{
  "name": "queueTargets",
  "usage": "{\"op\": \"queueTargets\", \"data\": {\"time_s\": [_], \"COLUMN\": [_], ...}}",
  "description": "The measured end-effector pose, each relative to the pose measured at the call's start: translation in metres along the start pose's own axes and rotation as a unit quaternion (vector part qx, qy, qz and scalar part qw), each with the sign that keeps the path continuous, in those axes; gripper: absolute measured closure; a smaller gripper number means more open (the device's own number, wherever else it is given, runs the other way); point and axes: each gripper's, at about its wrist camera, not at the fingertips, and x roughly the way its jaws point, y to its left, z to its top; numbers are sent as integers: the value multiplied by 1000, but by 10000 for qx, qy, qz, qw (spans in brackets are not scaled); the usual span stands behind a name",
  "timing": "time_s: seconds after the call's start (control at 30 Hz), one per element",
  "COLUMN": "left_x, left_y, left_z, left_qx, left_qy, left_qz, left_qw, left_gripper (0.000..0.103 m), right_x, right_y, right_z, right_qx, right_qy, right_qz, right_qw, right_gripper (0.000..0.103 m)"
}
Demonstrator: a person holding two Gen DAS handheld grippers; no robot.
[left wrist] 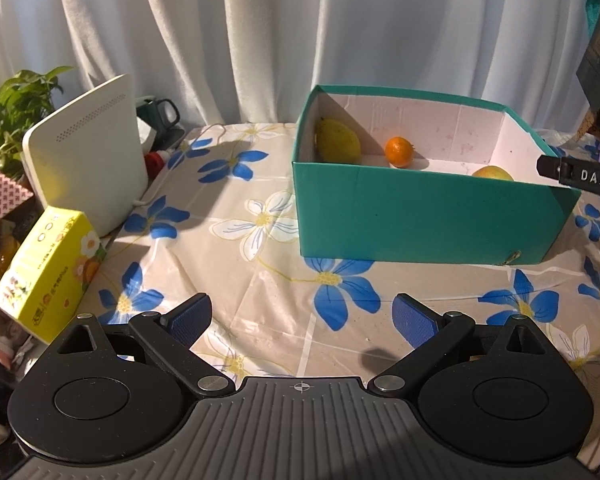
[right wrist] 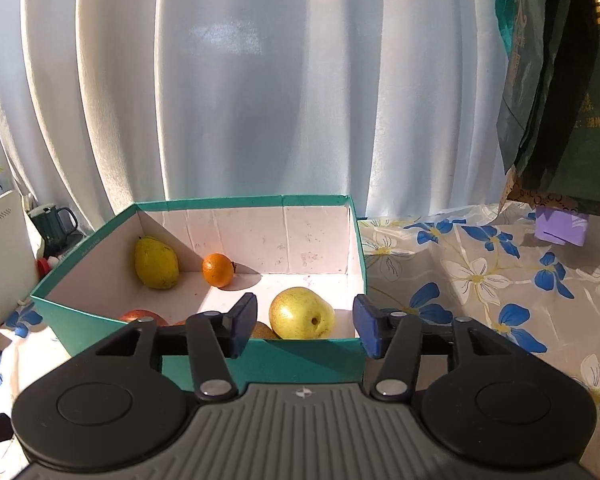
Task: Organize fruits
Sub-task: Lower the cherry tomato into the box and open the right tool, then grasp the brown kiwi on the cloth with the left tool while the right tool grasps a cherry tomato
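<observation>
Teal cardboard formed the box that filled the middle of the right wrist view, standing on the flowered bench as the collecting place for the fruit. Inside lay a yellow pear by the near wall, a small orange and a yellow mango toward the far left corner, with something red half hidden behind the near rim. The right claw hung over that rim, half open with nothing gripped, the pear resting loose on the floor beyond its pads, likely just let go. In the left wrist view the left claw stood wide and empty above bare bench at the lower centre, no fruit near it, probably waiting its turn.
</observation>
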Motion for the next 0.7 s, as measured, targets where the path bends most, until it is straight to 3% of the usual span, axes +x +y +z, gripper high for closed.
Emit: {"op": "queueTargets", "data": {"time_s": [0.03,0.13,0.3,0.47,0.7], "left_x": [1,3,3,9,15], "left_y": [-4,-17,-44,-58,-72], "left_z": [-3,-10,-21,-27,-33], "left_qx": [76,331,890,1043,1247], "left_qy": [-11,-21,-114,43,153], "left_qz": [-23,-183,-474,-984,-1181], "left_qw": [10000,9993,9948,9897,9850], "left_gripper": [3,3,3,3,3], "right_x": [-8,-31,-54,-64,-72], "right_y": [-1,0,0,0,-4], "right_z": [0,-5,-13,-19,-24], "right_qx": [28,-30,-112,-187,-157], "right_qy": [-51,-209,-180,-159,-112], "right_qz": [5,65,46,-116,-277], "right_qw": [10000,9998,9998,9996,9994], "right_gripper": [31,17,14,13,13]}}
